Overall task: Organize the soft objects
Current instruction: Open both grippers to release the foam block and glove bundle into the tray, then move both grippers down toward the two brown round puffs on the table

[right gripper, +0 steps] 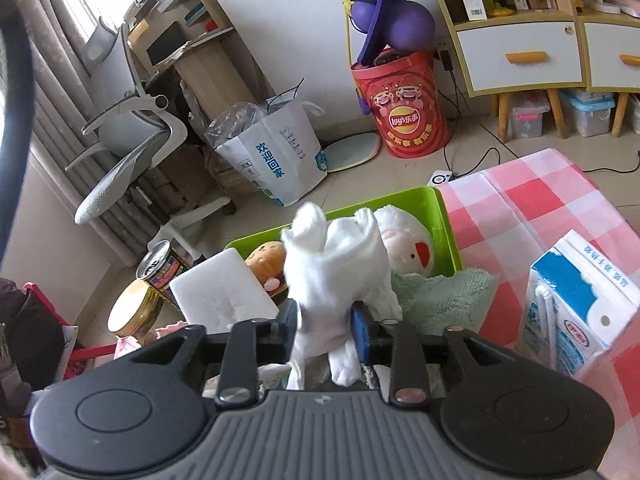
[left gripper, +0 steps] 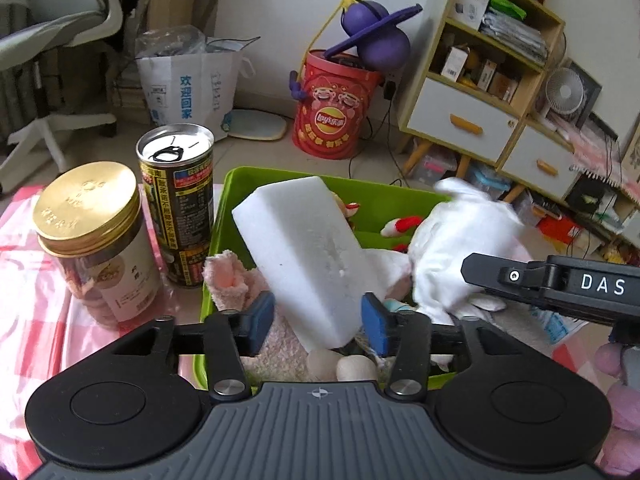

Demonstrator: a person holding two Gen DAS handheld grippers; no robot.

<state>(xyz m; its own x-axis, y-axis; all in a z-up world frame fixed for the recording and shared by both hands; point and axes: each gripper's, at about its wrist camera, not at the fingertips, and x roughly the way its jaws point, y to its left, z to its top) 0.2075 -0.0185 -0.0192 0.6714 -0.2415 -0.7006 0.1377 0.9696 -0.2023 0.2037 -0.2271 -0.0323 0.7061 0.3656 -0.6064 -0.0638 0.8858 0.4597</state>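
A green bin (left gripper: 280, 178) holds soft things: a pink towel (left gripper: 232, 280), plush toys and a tilted white sponge block (left gripper: 304, 256). My left gripper (left gripper: 318, 322) stands with its blue pads on either side of the block's near end, over the bin. My right gripper (right gripper: 324, 330) is shut on a white cloth (right gripper: 340, 272) and holds it above the bin (right gripper: 444, 220); the cloth also shows in the left wrist view (left gripper: 460, 248). A white duck plush (right gripper: 408, 244), a burger plush (right gripper: 268, 264) and a green towel (right gripper: 444, 296) lie there.
A gold-lidded jar (left gripper: 92, 236) and a black drink can (left gripper: 180, 204) stand left of the bin on the pink checked cloth (right gripper: 532, 208). A milk carton (right gripper: 576, 308) stands at the right. On the floor beyond are a paper bag (right gripper: 276, 160), a red Lay's bucket (right gripper: 404, 108), shelves and a chair.
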